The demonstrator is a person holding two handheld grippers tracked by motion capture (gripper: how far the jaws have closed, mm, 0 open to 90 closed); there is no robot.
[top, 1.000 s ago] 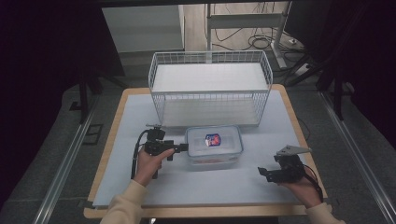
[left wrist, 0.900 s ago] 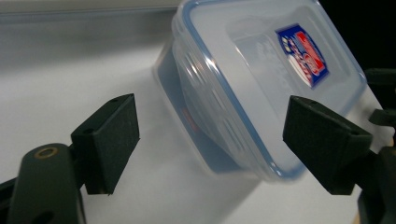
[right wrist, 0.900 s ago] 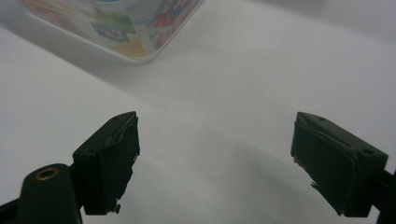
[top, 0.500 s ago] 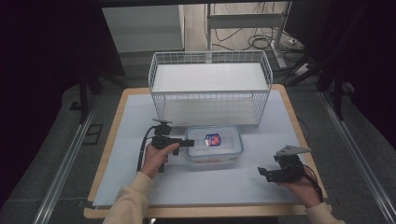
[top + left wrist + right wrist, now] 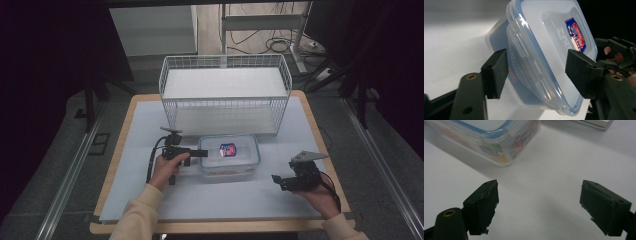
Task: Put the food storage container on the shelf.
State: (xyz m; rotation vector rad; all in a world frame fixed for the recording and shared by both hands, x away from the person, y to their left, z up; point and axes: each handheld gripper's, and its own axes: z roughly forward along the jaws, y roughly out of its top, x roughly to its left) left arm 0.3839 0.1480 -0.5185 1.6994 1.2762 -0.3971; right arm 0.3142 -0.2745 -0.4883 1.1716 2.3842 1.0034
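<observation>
A clear plastic container (image 5: 235, 161) with a blue-rimmed snap lid and a red-and-blue label sits on the white table cover (image 5: 150, 130). My left gripper (image 5: 202, 153) is at its left end, rolled on its side. In the left gripper view the container (image 5: 544, 47) lies between the jaws of the gripper (image 5: 537, 70), one pad by the side wall and one over the lid. The jaws have just been closing and do not clearly press on it. My right gripper (image 5: 278, 182) stands open at the right front. Nothing is between the jaws of that gripper (image 5: 539, 202), and a container corner (image 5: 499, 147) lies ahead.
A white wire basket (image 5: 225, 98) stands at the back of the table, just behind the container. The table's front edge (image 5: 215, 227) is close to both hands. A black cable (image 5: 151, 160) loops from the left gripper.
The left gripper has moved right, down to the container's left end, and its jaws now straddle that end. The right hand has kept still.
</observation>
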